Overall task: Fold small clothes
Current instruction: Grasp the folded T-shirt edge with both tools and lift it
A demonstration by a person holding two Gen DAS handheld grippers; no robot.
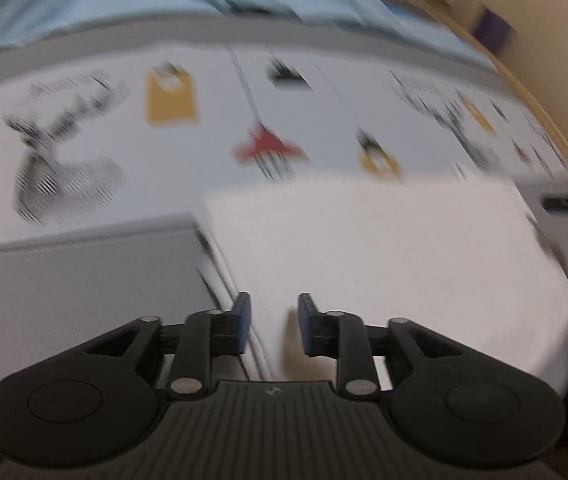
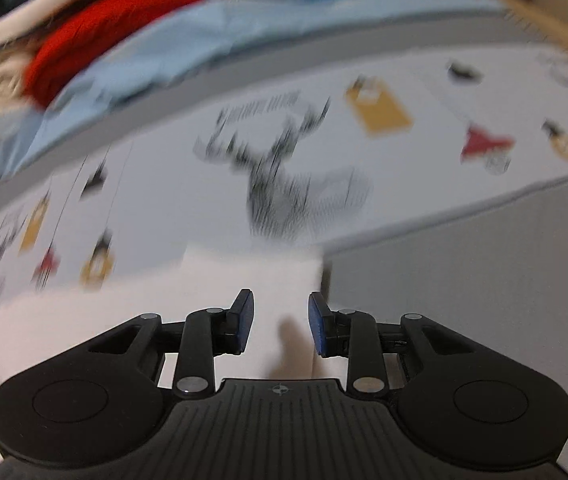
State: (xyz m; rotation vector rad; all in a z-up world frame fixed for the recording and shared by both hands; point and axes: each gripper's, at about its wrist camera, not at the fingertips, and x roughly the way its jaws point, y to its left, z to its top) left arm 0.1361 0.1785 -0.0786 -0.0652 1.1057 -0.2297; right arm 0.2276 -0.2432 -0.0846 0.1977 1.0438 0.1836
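folded cloth (image 1: 384, 264) on printed sheet (image 1: 204, 148) | clothes pile (image 2: 96, 40) behind

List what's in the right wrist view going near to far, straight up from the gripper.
right gripper → white cloth → printed bedsheet → grey band → light blue fabric → red garment
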